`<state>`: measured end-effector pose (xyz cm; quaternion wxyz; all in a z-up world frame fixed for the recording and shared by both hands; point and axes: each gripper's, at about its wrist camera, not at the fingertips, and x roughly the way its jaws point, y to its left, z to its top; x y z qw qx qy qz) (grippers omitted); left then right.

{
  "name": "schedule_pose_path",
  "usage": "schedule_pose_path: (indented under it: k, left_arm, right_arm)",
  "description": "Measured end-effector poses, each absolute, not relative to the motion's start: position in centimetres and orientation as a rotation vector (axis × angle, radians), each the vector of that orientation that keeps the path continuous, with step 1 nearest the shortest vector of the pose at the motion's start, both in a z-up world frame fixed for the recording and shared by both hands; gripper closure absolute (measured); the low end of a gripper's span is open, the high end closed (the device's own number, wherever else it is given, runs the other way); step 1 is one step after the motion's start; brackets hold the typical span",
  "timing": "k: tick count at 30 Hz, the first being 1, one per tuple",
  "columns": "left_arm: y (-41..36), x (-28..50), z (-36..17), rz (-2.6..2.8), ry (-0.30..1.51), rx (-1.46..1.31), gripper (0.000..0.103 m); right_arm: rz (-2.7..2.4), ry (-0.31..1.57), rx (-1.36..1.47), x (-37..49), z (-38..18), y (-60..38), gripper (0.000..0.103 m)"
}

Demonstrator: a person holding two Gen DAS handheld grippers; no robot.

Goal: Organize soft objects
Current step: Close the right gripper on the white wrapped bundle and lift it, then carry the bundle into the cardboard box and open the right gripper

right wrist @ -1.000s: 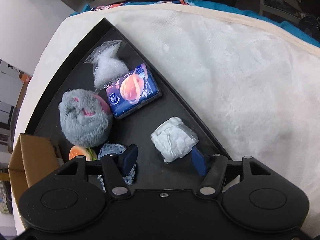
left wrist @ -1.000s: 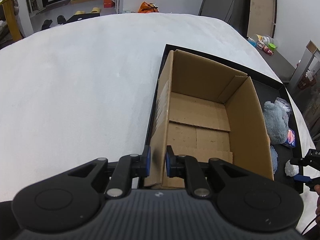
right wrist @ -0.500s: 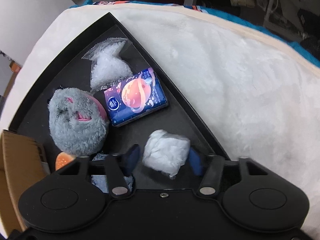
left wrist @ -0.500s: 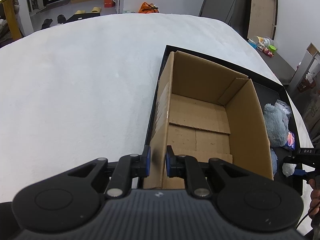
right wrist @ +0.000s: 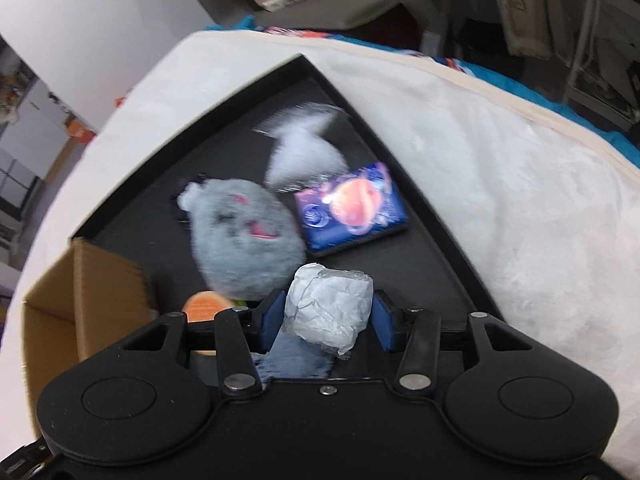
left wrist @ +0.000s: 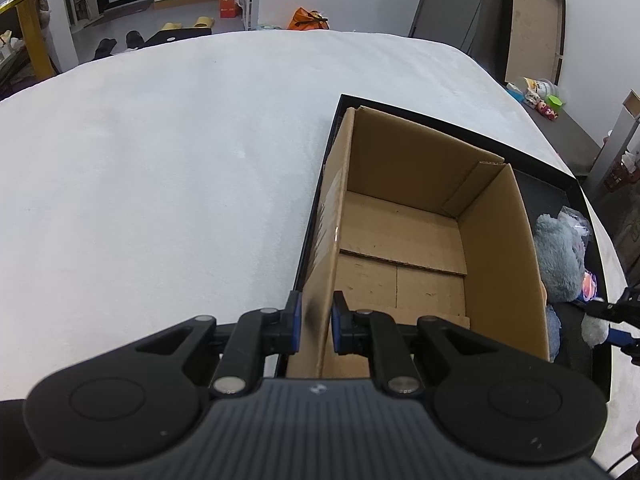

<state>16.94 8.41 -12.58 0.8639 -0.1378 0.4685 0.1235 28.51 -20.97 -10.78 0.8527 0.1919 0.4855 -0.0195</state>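
While the left gripper (left wrist: pixel 313 322) stays out of the sorting, its blue pads are clamped on the near left wall of the cardboard box (left wrist: pixel 404 240), pinching the corrugated board between them. That box stands open-topped in the left end of the black tray (left wrist: pixel 560 196), its brown floor bare, with flaps meeting along a seam. Across the tray, the right gripper (right wrist: pixel 326 316) holds a crumpled white paper wad (right wrist: pixel 328 308) between its blue pads, jaws drawn in against both sides of it, above the tray floor. Beyond the wad, loose on the black tray (right wrist: pixel 224 108) and outside the box, lie a fluffy grey plush toy (right wrist: pixel 244 240), rounded with a pink mouth; a flat blue tissue pack (right wrist: pixel 352 208) printed with an orange planet; a blurred clear bag of white filling (right wrist: pixel 300 148); and a partly hidden orange round piece (right wrist: pixel 204 306). White fleecy cloth (right wrist: pixel 500 184) covers the surface beneath.
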Motion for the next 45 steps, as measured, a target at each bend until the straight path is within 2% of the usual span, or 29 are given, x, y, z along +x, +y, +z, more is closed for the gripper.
schedule_pose_path:
  k: [8, 20, 25, 45]
  left_arm:
    - [8.1, 17.4, -12.6, 0.272, 0.994, -0.271, 0.091]
    - [8.2, 18.1, -12.6, 0.26, 1.016, -0.267, 0.092]
    - [8.1, 18.4, -12.6, 0.247, 1.025, -0.252, 0.091]
    - [10.0, 18.3, -12.9, 0.227, 1.021, -0.34, 0.091]
  right_arm:
    - [0.075, 0.929, 0.38, 28.1, -8.3, -19.2, 0.057]
    - [0.219, 0.892, 0.321, 27.8, -5.6, -15.3, 0.057]
    - [0.294, 0.925, 0.372, 28.1, -5.2, -13.3, 0.057]
    - [0.46, 0.895, 0.216, 28.9, -4.4, -3.9, 0.056]
